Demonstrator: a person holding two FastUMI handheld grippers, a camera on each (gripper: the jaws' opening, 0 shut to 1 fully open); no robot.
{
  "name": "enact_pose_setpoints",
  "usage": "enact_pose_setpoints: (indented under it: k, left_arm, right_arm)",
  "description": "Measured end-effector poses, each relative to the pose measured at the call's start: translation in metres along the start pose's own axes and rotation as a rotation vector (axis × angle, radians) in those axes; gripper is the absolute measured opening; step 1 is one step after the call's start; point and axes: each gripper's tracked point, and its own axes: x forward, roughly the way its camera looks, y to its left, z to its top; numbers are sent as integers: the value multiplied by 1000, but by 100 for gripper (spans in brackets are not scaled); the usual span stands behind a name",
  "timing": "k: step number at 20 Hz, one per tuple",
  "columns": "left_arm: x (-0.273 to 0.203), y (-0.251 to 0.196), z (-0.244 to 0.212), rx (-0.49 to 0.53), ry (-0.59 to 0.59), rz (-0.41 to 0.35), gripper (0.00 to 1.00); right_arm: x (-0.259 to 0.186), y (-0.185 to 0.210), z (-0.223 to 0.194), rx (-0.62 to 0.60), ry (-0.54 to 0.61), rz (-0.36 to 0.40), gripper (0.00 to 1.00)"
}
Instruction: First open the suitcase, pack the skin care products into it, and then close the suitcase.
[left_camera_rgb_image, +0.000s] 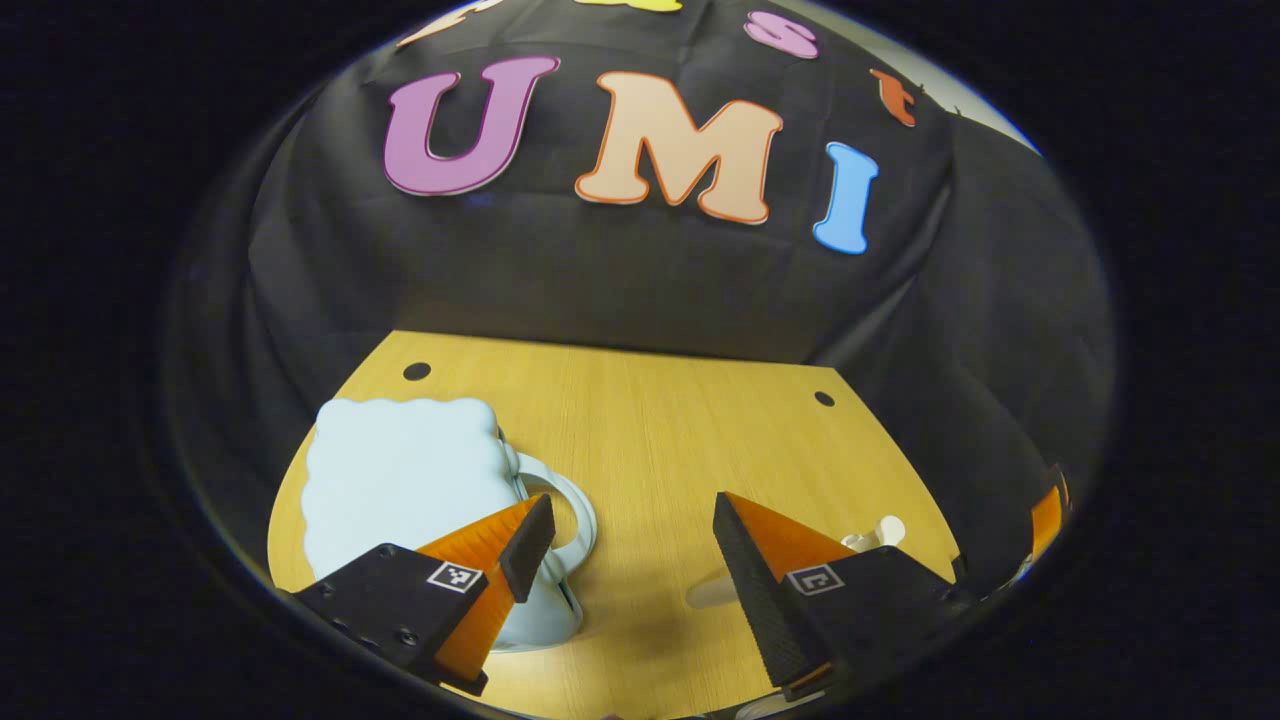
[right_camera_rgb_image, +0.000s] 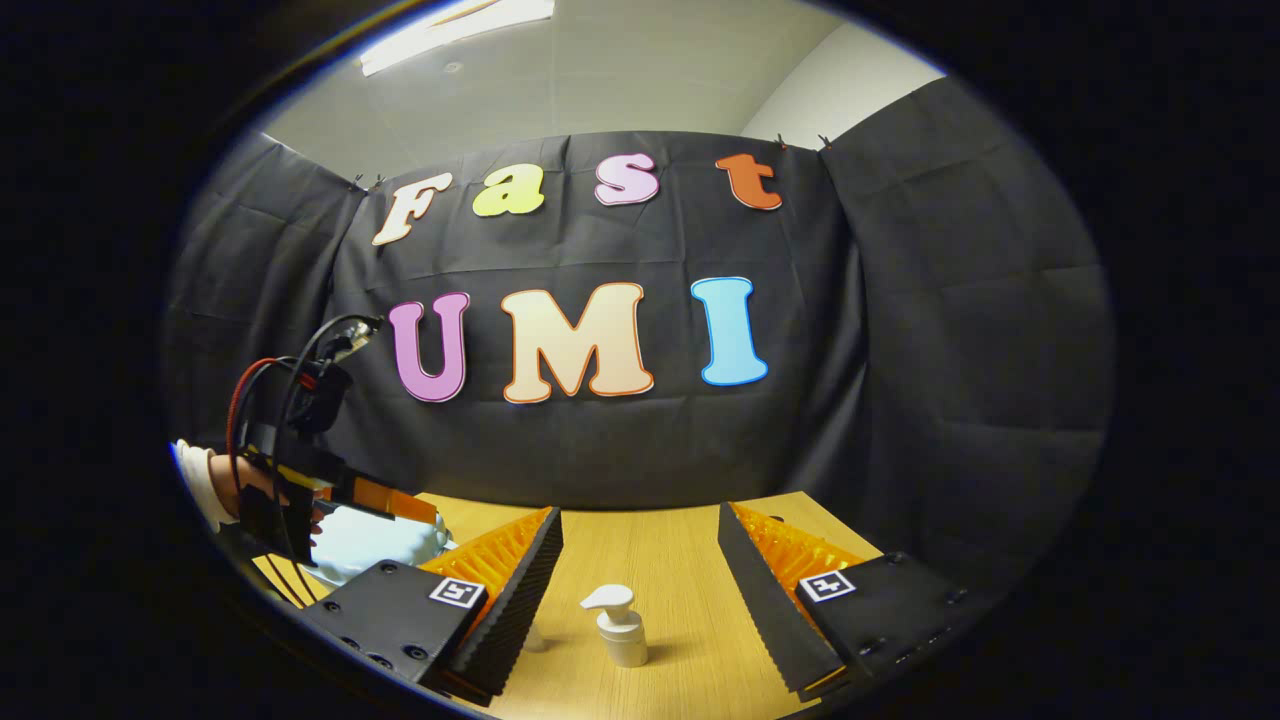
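So up close in the left gripper view, the left gripper hangs over the wooden tabletop with its jaws spread wide and nothing between them. Just past its left finger sits the suitcase, a small pale blue one with a wavy edge, lying flat and closed with its handle sticking out toward the middle of the tabletop. Off by the other finger you can catch the white top of a pump bottle, half hidden. In the right gripper view, the right gripper also has its jaws spread, empty, and that same pump bottle stands upright on the tabletop right in the gap between the fingers, touching neither. A second small pale thing sits beside the left finger there, too hidden to tell what it is. Farther left, a hand with a white sleeve holds the left gripper above the suitcase, cables looping off the top of it. Black cloth wall behind everything.
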Motion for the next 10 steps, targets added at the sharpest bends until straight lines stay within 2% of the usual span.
enact_pose_setpoints:
  k: [3,5,6,7,8,10]
  left_arm:
    - [27,4,-3,-46,101,0,94]
    - [44,7,-6,-80,178,8,97]
    - [51,10,-10,-89,229,22,91]
    - [62,15,-15,-96,269,34,94]
    - [71,20,-20,-99,315,50,87]
    - [84,26,-35,-99,415,76,83]
  right_arm:
    - [-2,-9,-5,7,16,-20,96]
    - [-4,-13,-8,9,22,-31,98]
    - [-6,-15,-10,9,26,-35,98]
    - [-7,-16,-10,8,29,-40,98]
    - [-9,-18,-13,6,33,-43,98]
    - [-12,-22,-18,6,45,-53,98]
